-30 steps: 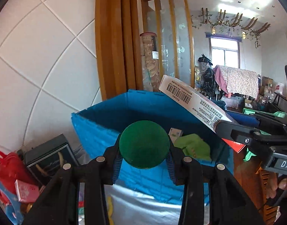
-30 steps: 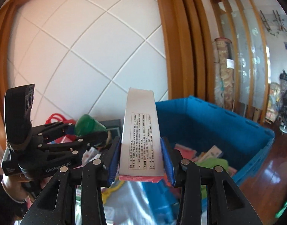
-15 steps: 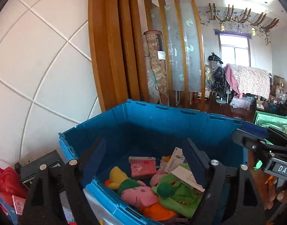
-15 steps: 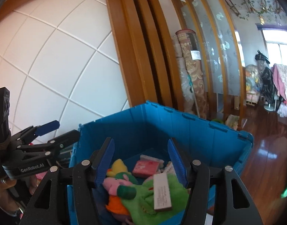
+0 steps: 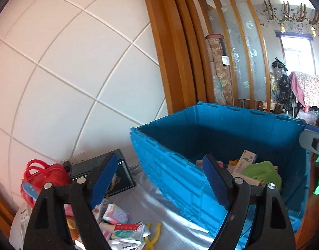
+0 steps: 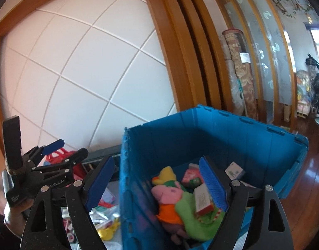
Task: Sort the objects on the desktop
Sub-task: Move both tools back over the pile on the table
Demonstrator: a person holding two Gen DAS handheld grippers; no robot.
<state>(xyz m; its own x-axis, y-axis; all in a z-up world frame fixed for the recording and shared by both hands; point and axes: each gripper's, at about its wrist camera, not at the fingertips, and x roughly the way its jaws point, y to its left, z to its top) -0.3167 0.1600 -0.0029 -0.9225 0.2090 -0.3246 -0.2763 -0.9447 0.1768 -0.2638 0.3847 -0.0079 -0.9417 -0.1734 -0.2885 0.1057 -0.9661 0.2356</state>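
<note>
Blue plastic crate [image 6: 232, 137]: this deep, ribbed-walled bin was where my sorted things went; it stood on the silver-covered tabletop [image 5: 157, 214] against the white tiled wall [image 5: 65, 62], already holding a pink and orange plush pig [image 6: 167, 195], a green cloth [image 6: 192, 214] and a white and red carton [image 6: 203, 200] lying on that cloth.

My right claw [image 6: 157, 184]: its jaws had just been opening, and they stood wide apart with nothing between them; the carton lay below, free of the blue pads.

My left claw [image 5: 160, 184]: it gaped just as wide and empty, and it had just been opening too.

Crate relative to my claws: the near wall ran between my right fingers, so one pad hung over the crate's inside and the other outside it; my left claw straddled the crate's near corner, mostly over the tabletop.

Loose clutter [image 5: 119, 227]: small pink and white packets and a yellow piece lay unsorted on the tabletop, below and to the left of my left claw, beside a red handled bag [image 5: 45, 173].

Doing this step well: I judged both drops finished, so the sound move was to lift clear of the rim before swinging back, keep the jaws wide, and pick one separate packet rather than a tangle.
</note>
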